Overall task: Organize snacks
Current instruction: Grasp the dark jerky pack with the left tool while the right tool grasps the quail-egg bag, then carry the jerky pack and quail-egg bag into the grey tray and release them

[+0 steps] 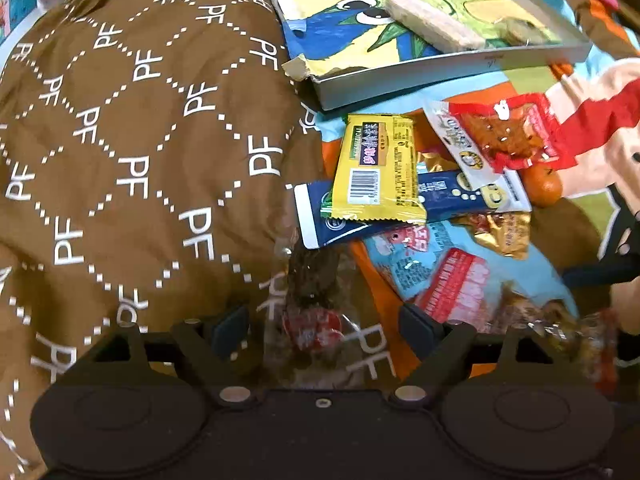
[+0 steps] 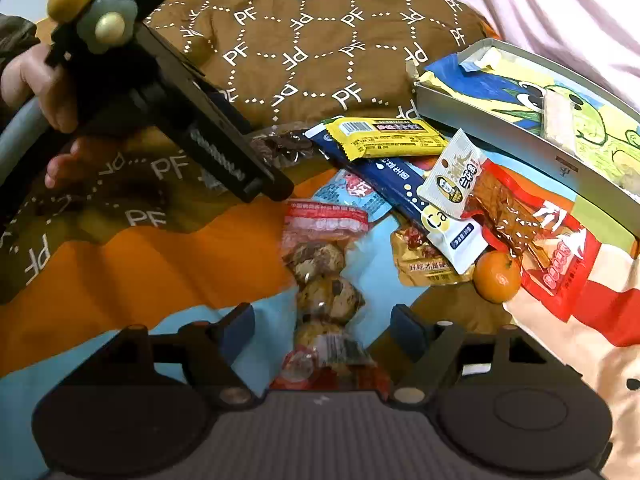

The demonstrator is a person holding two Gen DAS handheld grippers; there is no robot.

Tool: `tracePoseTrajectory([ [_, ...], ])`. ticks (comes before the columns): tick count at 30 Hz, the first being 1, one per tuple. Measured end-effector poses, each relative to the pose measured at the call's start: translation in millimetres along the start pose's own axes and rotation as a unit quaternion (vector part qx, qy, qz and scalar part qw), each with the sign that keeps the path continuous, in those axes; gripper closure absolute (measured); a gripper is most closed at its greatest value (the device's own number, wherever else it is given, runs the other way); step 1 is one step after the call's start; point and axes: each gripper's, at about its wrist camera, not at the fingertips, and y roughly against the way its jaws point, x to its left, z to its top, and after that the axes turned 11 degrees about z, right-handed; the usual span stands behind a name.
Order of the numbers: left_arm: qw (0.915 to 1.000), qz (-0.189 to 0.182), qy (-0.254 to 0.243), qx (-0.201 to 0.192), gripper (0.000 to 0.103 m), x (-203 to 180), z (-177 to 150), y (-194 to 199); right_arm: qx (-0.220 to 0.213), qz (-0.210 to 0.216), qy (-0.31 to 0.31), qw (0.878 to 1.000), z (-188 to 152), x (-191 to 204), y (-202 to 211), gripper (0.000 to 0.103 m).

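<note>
A pile of snack packets lies on the bedding. My left gripper (image 1: 322, 322) is open, its fingers either side of a clear packet of dark snack (image 1: 316, 300). My right gripper (image 2: 322, 320) is open around a clear packet of round brown snacks (image 2: 324, 288). Beyond lie a yellow bar (image 1: 378, 168) (image 2: 388, 136), a navy packet (image 1: 440, 194) (image 2: 384, 176), a white-and-red spicy strip packet (image 1: 500, 136) (image 2: 496, 200), a gold packet (image 2: 424, 256) and a mandarin (image 2: 497, 276) (image 1: 542, 188). The grey tray (image 1: 440, 68) (image 2: 500, 120) holds a wafer bar (image 1: 432, 22).
A brown "PF" patterned quilt (image 1: 140, 160) bulges on the left. The left gripper's body and the hand holding it (image 2: 168, 100) cross the right wrist view's upper left. Pink fabric (image 2: 540, 0) lies behind the tray. A colourful cartoon sheet (image 2: 560, 340) covers the bed.
</note>
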Motion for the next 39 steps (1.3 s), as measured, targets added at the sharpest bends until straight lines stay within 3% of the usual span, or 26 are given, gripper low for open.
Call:
tracePoseTrajectory([
  [4,0.9997,0.001,0.025,0.005,0.024,7.5,3.0,-10.4,-0.002,0.003,-0.006,1.000,1.9,-5.6,-3.6,0.022],
  [8,0.9968,-0.014,0.077,0.020,0.042,20.6,4.6,-16.2,0.001,0.011,-0.009,1.000,3.7,-9.6,-8.3,0.022],
  [11,0.9959,-0.022,0.084,0.026,0.052,21.9,5.7,-15.2,0.005,0.016,-0.020,1.000,5.4,-12.9,-11.1,0.021],
  [16,0.9966,-0.015,0.072,0.037,0.053,15.2,7.2,-10.6,0.001,0.022,-0.041,0.999,4.6,-17.8,-11.8,0.023],
  [21,0.9953,-0.023,0.074,0.059,0.054,14.5,5.8,-0.8,-0.003,0.018,-0.045,0.999,4.5,-18.0,-8.2,0.047],
  [25,0.9918,-0.050,0.076,0.090,0.055,10.9,-3.5,10.8,-0.001,0.015,-0.041,0.999,4.2,-15.8,-6.7,0.049],
  [35,0.9879,-0.079,0.044,0.126,0.057,-17.0,-12.8,42.3,0.016,-0.011,-0.014,1.000,-2.5,3.8,7.1,0.052],
  [39,0.9826,-0.096,0.060,0.147,0.057,-17.7,-14.7,50.8,0.022,-0.059,0.033,0.997,-8.2,18.8,11.9,0.052],
])
